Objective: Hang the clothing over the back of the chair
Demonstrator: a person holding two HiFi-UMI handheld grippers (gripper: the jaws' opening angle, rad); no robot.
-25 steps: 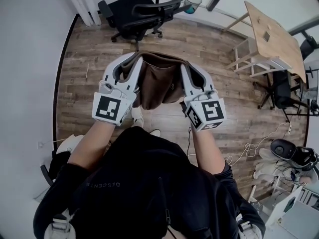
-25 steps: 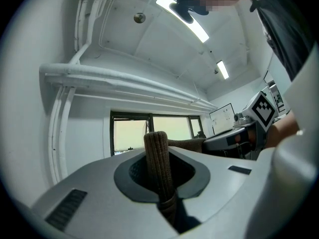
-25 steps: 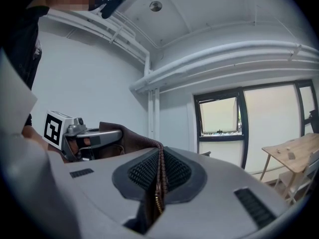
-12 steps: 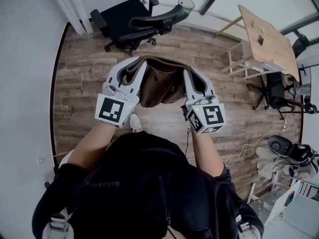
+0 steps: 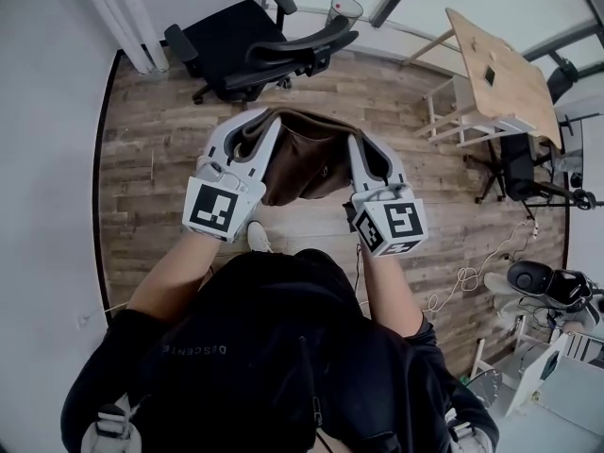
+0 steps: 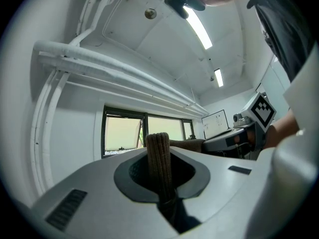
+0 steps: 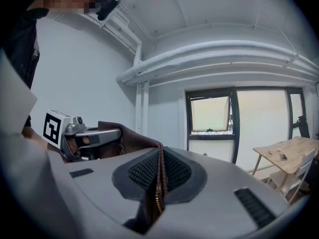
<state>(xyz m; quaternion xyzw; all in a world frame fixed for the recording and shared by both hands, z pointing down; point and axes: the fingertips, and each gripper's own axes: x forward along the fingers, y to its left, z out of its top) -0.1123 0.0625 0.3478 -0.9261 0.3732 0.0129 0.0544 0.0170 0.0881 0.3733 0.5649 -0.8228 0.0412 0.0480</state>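
A brown garment [image 5: 300, 159] hangs stretched between my two grippers in the head view. My left gripper [image 5: 253, 125] is shut on its ribbed edge [image 6: 159, 158], which stands up between the pads. My right gripper [image 5: 363, 149] is shut on the zipper edge [image 7: 159, 180] of the same garment. Both grippers point level toward a black office chair [image 5: 247, 47] that stands on the wooden floor ahead, its backrest on the right side. The garment is well short of the chair.
A wooden table [image 5: 495, 64] with white chairs stands at the right. Another dark chair [image 5: 528, 168] sits beside it. Cables and gear [image 5: 547, 286] lie on the floor at lower right. A white wall [image 5: 47, 159] runs along the left.
Both grippers and the garment have moved forward, nearer to the black office chair. The grips on the garment are unchanged.
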